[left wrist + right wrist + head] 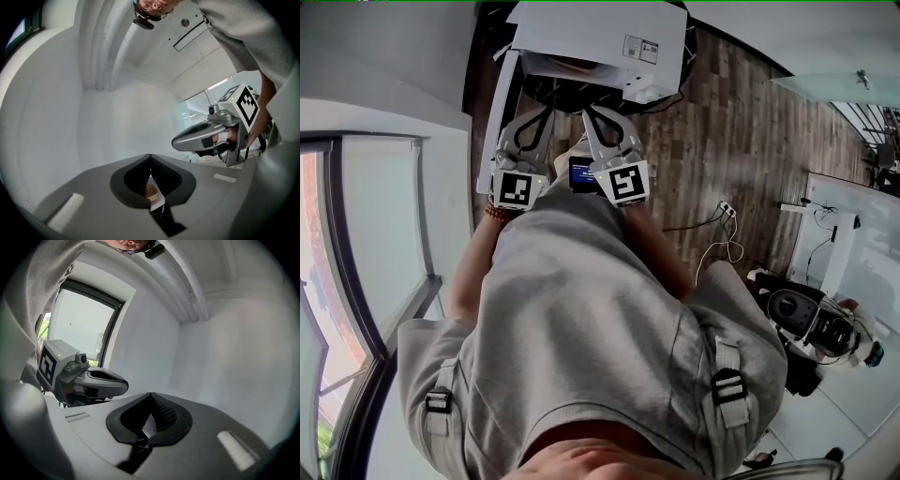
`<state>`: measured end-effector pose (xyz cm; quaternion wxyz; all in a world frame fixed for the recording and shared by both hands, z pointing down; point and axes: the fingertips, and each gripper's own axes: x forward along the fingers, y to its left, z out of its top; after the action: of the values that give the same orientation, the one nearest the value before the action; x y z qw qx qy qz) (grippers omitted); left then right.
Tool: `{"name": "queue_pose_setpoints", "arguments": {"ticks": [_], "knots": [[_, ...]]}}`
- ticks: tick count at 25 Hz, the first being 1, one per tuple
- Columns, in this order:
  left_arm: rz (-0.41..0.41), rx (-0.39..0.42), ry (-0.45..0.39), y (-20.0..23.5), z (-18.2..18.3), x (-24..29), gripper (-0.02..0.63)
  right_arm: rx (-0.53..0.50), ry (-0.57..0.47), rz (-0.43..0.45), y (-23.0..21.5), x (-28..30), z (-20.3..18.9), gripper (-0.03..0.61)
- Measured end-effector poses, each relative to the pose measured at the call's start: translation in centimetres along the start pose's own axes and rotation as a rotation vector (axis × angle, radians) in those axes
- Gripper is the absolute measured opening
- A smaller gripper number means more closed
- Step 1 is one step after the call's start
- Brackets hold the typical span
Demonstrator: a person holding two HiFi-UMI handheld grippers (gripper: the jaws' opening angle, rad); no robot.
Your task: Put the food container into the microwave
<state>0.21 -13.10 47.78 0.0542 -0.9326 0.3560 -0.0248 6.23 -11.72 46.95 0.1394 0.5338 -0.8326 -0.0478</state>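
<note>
Food container shows only as a low tan shape inside the open mouth of the white boxy microwave at the top of the head view (too small to tell more). Far left in that view stands a dark-framed glass window beside a white wall. Next comes the microwave's white door, swung open on the left side. The left gripper, grey with a black-and-white marker cube, is held level just beside that door, pointing toward the microwave; its own view shows its black ribbed jaws pressed together with nothing between them, only a thin slit through which a tan and white sliver is seen. A brown beaded bracelet sits on the wrist behind it. Between the two cubes lies a small dark device with a lit screen. The right gripper, close beside the left and apart from it, also points at the microwave, and its jaws are likewise closed on nothing. Below both spreads the person's grey shirt. To the right runs a dark wooden plank floor with a white power strip and cables, then a white table.
</note>
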Motion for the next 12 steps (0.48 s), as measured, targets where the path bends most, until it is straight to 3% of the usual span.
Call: {"name": "queue_pose_setpoints", "arguments": {"ticks": [12], "knots": [[0.013, -0.006, 0.007, 0.42, -0.55, -0.67, -0.003, 0.009, 0.019, 0.022, 0.61, 0.55, -0.83, 0.012]]}}
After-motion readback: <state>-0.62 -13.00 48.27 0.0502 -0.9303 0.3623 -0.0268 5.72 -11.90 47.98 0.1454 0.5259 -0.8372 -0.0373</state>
